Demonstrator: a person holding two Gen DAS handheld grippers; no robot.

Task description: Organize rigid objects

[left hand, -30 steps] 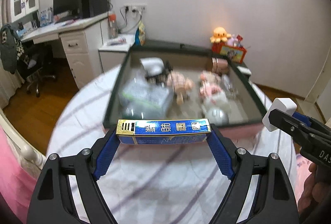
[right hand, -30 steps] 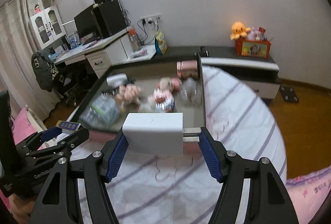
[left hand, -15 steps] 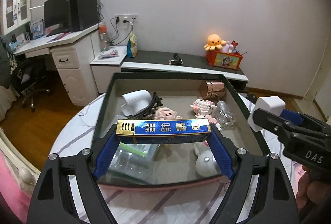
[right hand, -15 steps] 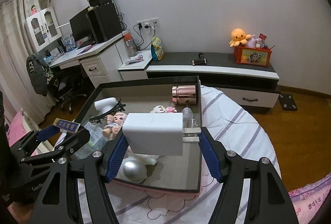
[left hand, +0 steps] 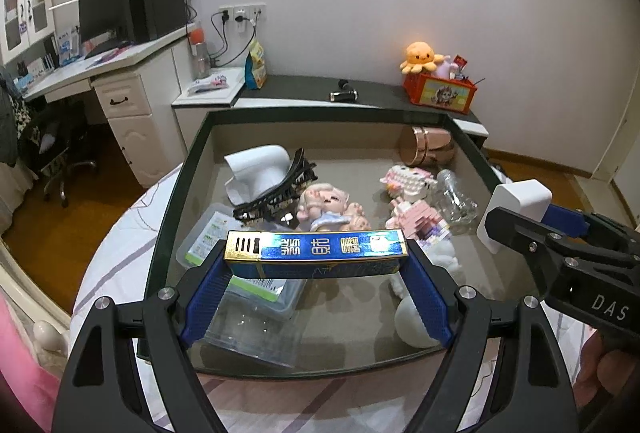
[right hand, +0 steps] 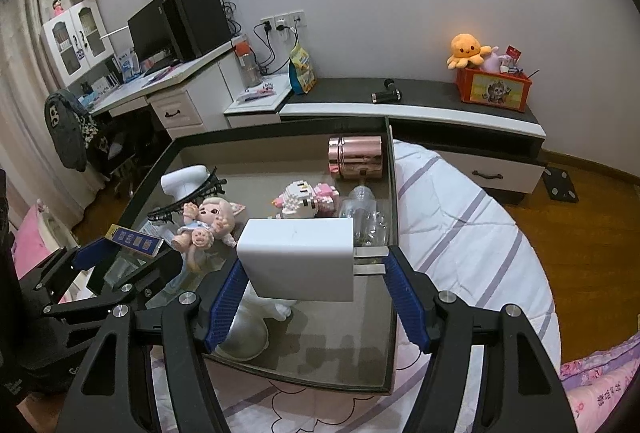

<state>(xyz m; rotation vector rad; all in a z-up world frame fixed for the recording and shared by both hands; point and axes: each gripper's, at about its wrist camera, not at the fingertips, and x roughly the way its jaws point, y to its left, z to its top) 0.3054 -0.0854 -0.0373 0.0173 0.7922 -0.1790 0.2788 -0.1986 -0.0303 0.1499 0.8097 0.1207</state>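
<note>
Gripping blue box [left hand: 316, 248], white charger [right hand: 298, 259], above bin [left hand: 172, 193]

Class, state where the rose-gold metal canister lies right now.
The rose-gold canister lies on its side in the tray's far right corner, behind the pink block toy.

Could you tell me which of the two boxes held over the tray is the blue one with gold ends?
It is the long flat box in the left gripper; the right gripper holds a plain white box.
</note>
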